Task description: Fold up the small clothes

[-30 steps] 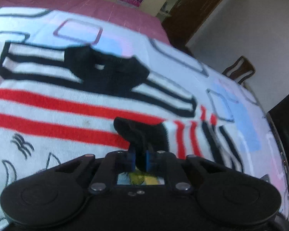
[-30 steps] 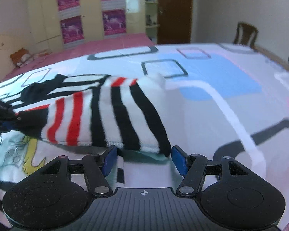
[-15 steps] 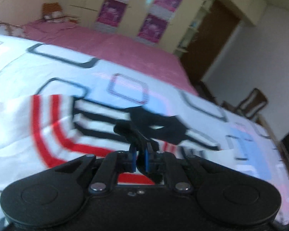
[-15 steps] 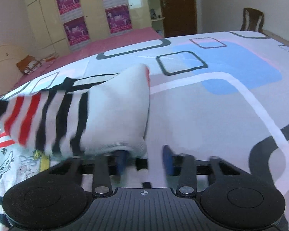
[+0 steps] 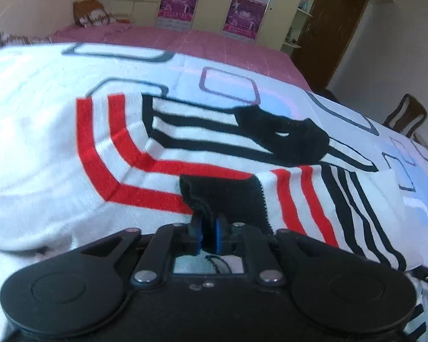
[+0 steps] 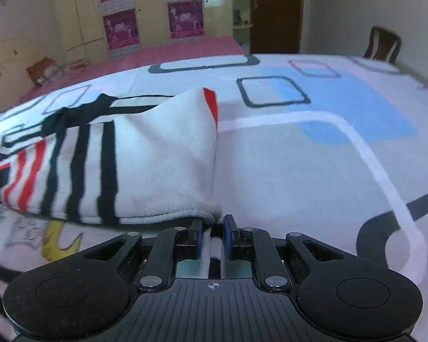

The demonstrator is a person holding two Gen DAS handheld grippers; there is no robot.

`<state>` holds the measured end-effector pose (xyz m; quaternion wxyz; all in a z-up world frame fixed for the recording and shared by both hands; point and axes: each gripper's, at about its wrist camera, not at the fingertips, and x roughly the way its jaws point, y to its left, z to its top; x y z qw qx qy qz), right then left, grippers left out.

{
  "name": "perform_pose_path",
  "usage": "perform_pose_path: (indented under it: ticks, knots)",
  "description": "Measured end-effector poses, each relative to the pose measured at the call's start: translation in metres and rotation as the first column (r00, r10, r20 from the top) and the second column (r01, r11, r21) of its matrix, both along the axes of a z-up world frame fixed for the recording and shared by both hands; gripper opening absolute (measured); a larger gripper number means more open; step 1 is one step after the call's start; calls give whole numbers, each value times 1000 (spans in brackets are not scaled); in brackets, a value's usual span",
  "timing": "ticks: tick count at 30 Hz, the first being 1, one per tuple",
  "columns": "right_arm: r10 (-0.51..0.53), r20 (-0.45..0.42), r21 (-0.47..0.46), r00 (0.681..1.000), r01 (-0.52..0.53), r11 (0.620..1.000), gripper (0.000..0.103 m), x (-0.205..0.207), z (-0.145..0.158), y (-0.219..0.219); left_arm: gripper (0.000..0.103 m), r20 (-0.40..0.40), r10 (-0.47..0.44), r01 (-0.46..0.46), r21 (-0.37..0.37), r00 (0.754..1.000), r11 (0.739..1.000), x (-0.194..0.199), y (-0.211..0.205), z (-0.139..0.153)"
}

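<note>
In the left wrist view the left gripper (image 5: 207, 232) has its blue-padded fingers (image 5: 197, 232) close together with the black ribbed cuff (image 5: 222, 196) of a sleeve pinched between them; the jaws are opening slightly, yet the knit still sits against both pads. That cuff belongs to a small white knitted sweater with red and black stripes (image 5: 145, 154), whose sleeve is folded in across the body. Only this view shows the black collar (image 5: 282, 136) lying flat near the far edge and the red bands bending round the chest.

In the right wrist view the right gripper (image 6: 212, 235) is closing, its blue pads (image 6: 227, 235) squeezing a bunched white and black fold of the same sweater (image 6: 157, 165). From there the cloth rises as a lifted white flap with a red tip, a shape the left view does not show. This view alone also reveals a yellow cartoon print (image 6: 58, 242) under the lifted edge.

The garment rests on a bedsheet printed with pale blue patches and grey rounded squares (image 6: 342, 119). Beyond lie a pink bed cover (image 5: 208, 48), cream cupboards with magenta posters (image 6: 182, 18), a brown door (image 6: 275, 11) and a wooden chair (image 6: 383, 44).
</note>
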<state>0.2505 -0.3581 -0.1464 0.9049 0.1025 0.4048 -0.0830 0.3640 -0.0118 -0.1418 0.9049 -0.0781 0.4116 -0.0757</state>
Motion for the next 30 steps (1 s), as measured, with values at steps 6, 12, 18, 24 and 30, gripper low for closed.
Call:
perform_pose_path:
  ticks: [6,12,18,24,30]
  knots:
    - [-25,90,33,996,22,999,60,7,26,-16,29,108,-26,28,-17,994,999,-12,-7,33]
    - [-10,65,83,998,5,997,60,67,15,-28,29,58,-93,92,15,994,996,8,-38,8]
    - [-4,30,122,1000,0,992,60,123,-10,-35,30,50,-85,81,82,995,993,10,-36,-15]
    - [-19,21,184,1000,15,983,19,152,-17,-44,31,54,-82,76,112,995,991,8,-40,-14]
    - [-11,37,28,999,10,1000,11,148,-19,-44,31,49,-85,78,134,995,988,9,-42,-13]
